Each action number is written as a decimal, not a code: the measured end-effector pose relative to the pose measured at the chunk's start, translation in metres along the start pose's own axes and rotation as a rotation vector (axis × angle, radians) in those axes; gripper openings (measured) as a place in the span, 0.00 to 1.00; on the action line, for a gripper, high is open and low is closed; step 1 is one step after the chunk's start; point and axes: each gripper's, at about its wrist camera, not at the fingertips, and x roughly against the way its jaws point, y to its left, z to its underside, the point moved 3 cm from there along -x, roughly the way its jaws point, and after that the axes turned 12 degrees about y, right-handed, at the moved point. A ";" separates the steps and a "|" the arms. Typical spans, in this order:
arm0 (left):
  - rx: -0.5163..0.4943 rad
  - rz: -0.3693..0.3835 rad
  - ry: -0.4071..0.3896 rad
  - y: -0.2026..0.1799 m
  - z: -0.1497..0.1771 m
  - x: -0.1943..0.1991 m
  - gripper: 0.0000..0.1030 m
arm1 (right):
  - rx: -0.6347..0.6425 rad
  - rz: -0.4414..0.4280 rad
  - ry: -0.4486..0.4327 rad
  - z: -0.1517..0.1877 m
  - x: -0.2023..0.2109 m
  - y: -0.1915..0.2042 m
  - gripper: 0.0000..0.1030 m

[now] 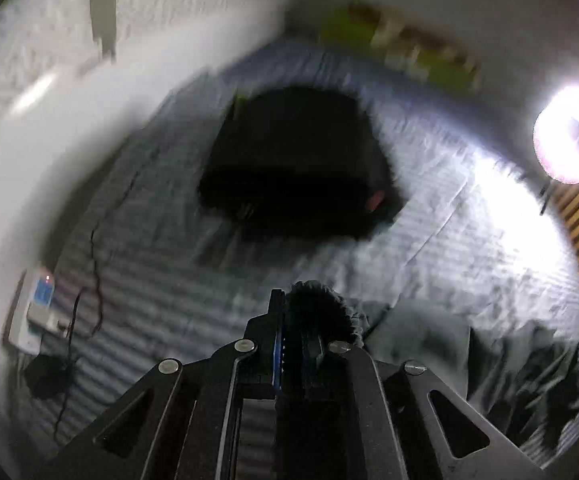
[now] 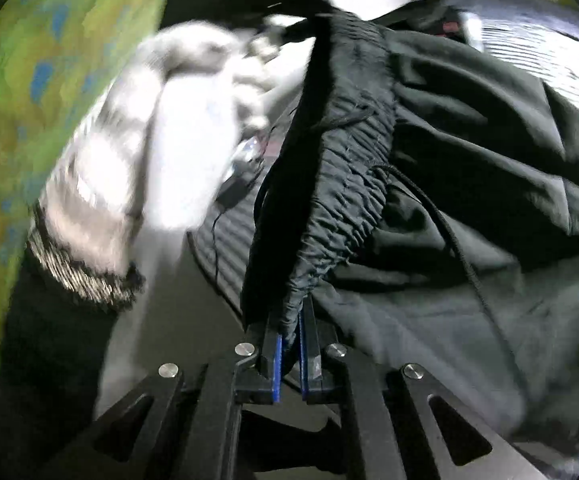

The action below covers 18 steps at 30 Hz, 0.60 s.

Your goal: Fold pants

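pants (image 2: 469, 168), dark and crumpled, fill the middle and right of the right wrist view, hanging from the right gripper (image 2: 289, 344) with the gathered waistband (image 2: 349, 152) running up and away from it. the jaws are pressed together on the waistband's near end, pinching the cloth between blue pads. a thin black drawstring (image 2: 461, 248) trails down the right side of the fabric. the far end of the waistband is lost in blur and shadow.

the bed (image 1: 429, 220), covered in a grey striped sheet, takes up most of the left wrist view, all of it smeared by motion. a folded dark pile (image 1: 297, 164) lies far on the sheet; whether it is more clothing cannot be made out, though a small reddish tag shows at its right edge. a bunch of the pants (image 1: 529, 364) shows at the near right, cut off by the lens edge.

a ring lamp (image 1: 565, 136) glares at the far right, washing out the sheet below it. a gloved hand (image 2: 161, 128), white and badly blurred, is at the left of the right wrist view.

the left gripper (image 1: 301, 344) has its jaws closed on a small dark ruffled edge of fabric. a white box with a blue label (image 1: 37, 304) and a thin cable sits at the near left.
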 end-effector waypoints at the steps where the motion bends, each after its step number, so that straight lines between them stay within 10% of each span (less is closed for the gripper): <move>1: 0.014 -0.014 0.035 0.007 0.003 -0.007 0.13 | -0.017 -0.001 0.037 0.003 -0.002 -0.005 0.10; 7: -0.001 -0.078 0.025 0.016 0.032 0.001 0.41 | -0.033 0.035 -0.014 0.060 0.070 -0.064 0.45; 18: -0.088 -0.054 -0.121 -0.045 0.067 0.076 0.64 | -0.579 0.490 -0.337 0.220 0.290 -0.288 0.49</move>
